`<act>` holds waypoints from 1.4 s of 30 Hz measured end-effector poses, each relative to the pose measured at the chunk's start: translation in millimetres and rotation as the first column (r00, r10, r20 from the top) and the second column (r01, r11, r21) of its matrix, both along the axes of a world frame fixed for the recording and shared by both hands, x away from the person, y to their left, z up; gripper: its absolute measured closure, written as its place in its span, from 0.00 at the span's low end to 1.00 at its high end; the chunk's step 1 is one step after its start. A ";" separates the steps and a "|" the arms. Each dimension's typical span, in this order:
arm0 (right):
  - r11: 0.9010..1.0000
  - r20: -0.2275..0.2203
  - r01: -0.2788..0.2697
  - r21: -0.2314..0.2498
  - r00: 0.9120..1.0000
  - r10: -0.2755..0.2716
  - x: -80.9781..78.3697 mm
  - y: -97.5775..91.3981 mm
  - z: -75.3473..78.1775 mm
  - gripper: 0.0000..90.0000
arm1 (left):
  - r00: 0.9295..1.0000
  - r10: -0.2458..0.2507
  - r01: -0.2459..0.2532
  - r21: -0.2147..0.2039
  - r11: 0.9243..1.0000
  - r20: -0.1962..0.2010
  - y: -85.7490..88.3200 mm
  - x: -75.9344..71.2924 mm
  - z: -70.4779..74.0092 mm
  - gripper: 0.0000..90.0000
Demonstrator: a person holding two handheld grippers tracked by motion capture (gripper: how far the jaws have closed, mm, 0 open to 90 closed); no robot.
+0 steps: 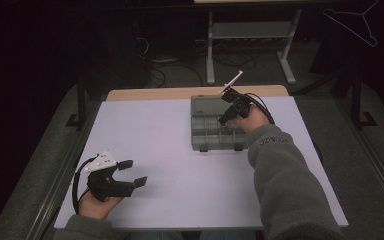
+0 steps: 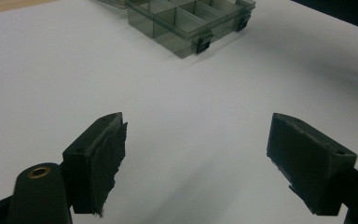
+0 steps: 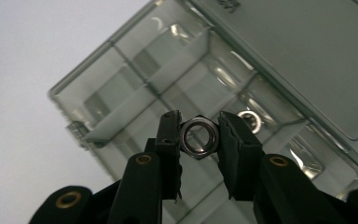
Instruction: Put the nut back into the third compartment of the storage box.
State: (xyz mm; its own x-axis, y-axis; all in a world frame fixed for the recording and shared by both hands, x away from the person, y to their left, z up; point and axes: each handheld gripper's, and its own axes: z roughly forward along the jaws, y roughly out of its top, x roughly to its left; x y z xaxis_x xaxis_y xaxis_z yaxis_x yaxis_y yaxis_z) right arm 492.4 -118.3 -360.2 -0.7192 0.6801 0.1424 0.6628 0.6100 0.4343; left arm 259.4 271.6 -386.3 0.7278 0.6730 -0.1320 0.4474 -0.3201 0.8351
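A clear grey compartment box [image 1: 215,125] with its lid open lies on the white table, far middle-right. My right gripper [image 1: 224,119] hangs over the box's right side, pointing down. In the right gripper view it [image 3: 199,135] is shut on a silver hex nut [image 3: 199,136], pinched between both pads above the compartments [image 3: 135,93]. A second shiny nut [image 3: 250,120] lies in a compartment beside the right jaw. My left gripper [image 1: 134,172] rests near the front left of the table, open, with nothing between its pads [image 2: 107,158]. The box [image 2: 186,21] lies far ahead of it.
The white table top [image 1: 170,150] runs to a wooden strip at its far edge. Beyond stands a metal table frame [image 1: 250,45] on a dark floor. A white wire hanger [image 1: 355,22] hangs at the upper right.
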 end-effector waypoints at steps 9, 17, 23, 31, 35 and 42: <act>0.999 -0.026 0.046 -0.018 0.999 -0.047 14.0 -1.5 -17.3 0.77 | 1.000 0.006 -0.006 -0.007 1.000 -0.004 0.6 0.1 0.0 0.21; 0.997 -0.041 0.069 -0.019 0.997 -0.070 22.9 -3.3 -29.8 0.77 | 1.000 0.013 -0.013 -0.010 1.000 -0.008 2.6 0.3 0.0 0.21; 0.997 -0.061 0.072 -0.023 0.995 -0.073 24.6 -2.1 -34.6 0.76 | 1.000 0.014 -0.014 -0.008 1.000 -0.010 2.7 0.6 0.0 0.21; 0.997 -0.048 0.077 0.002 0.996 -0.077 22.6 -5.6 -31.3 0.72 | 1.000 0.009 -0.009 -0.003 1.000 -0.009 2.7 1.5 -0.2 0.21; 0.997 -0.045 0.078 0.009 0.996 -0.078 19.1 -8.0 -28.9 0.71 | 1.000 0.014 -0.014 -0.008 1.000 -0.009 3.0 0.6 -0.4 0.21; 0.997 -0.021 0.069 0.030 0.997 -0.068 7.2 -13.1 -24.0 0.66 | 1.000 0.016 -0.016 -0.010 1.000 -0.008 2.5 -0.5 -0.7 0.21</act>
